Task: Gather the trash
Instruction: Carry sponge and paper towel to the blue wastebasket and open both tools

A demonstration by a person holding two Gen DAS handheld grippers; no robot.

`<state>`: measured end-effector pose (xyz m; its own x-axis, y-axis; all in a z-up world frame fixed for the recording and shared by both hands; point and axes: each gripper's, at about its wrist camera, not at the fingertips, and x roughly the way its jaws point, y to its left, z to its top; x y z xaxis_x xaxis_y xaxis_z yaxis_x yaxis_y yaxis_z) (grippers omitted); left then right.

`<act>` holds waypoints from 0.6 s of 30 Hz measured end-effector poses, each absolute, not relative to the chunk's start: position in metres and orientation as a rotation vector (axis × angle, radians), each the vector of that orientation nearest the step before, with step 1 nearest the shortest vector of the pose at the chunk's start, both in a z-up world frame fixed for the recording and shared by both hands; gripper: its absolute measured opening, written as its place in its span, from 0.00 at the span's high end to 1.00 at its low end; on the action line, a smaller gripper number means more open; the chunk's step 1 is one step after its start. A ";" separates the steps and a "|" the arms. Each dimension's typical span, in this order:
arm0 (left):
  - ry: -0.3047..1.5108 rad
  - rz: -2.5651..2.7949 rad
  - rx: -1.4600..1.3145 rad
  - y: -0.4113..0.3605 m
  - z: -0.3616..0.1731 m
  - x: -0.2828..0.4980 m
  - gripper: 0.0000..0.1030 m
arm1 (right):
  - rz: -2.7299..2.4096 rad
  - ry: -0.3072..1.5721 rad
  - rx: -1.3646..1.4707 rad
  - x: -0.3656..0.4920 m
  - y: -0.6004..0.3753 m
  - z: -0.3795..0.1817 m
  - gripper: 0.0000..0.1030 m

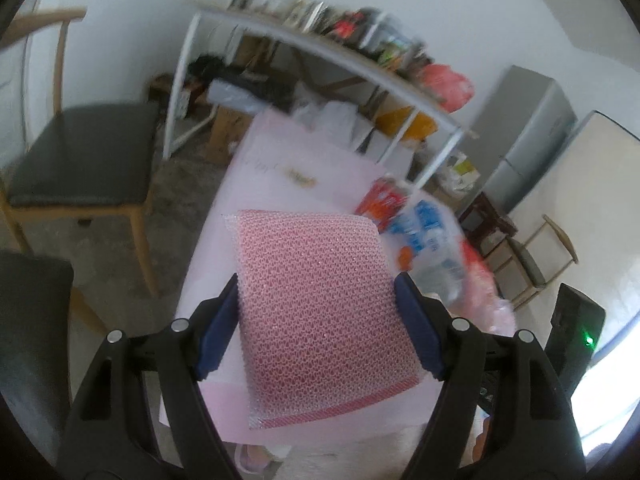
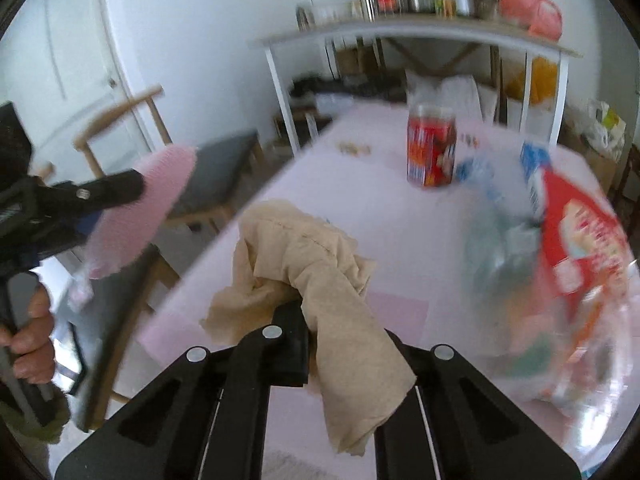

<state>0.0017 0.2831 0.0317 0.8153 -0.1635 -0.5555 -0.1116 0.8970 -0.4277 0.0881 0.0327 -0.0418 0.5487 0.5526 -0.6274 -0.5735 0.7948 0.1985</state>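
A cluttered room with white walls; a desk (image 2: 360,216) covered in pale pink runs up the middle of both views, with a white shelf rack (image 1: 320,48) behind it and a wooden chair (image 1: 80,152) at the left. In the left wrist view, the left tool (image 1: 316,304) fills the lower centre, its blue pads pressed on both sides of a pink mesh sponge (image 1: 320,300), held above the desk. In the right wrist view, the right tool (image 2: 304,320) at lower centre is pinched narrow on a crumpled brown napkin (image 2: 304,256), which drapes over its fingers. A red can (image 2: 432,152) stands upright in the upper middle of that view; blurred plastic wrappers (image 2: 560,264) heap at the right. A few crumbs (image 2: 354,148) lie left of the can. Both pieces look lifted, so the step seems to be carrying them away. To do it well, keep both grips firm, move level, and clear the can and wrappers. No bin is visible.
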 end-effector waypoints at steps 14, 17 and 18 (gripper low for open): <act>0.563 -0.622 -0.235 0.059 0.143 0.054 0.31 | 0.187 0.275 0.279 -0.003 -0.241 0.061 0.93; 0.666 -0.784 -0.192 -0.025 0.147 0.088 0.31 | 0.021 0.310 0.406 -0.016 -0.322 0.041 0.93; 0.706 -0.843 -0.165 -0.059 0.146 0.100 0.30 | -0.019 0.329 0.456 -0.020 -0.347 0.031 0.93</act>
<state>0.0997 -0.0589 0.1458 0.4552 -0.7323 -0.5064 0.6274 0.6674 -0.4011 -0.0196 -0.3470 0.0307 0.9472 0.0549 -0.3159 0.0909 0.8987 0.4290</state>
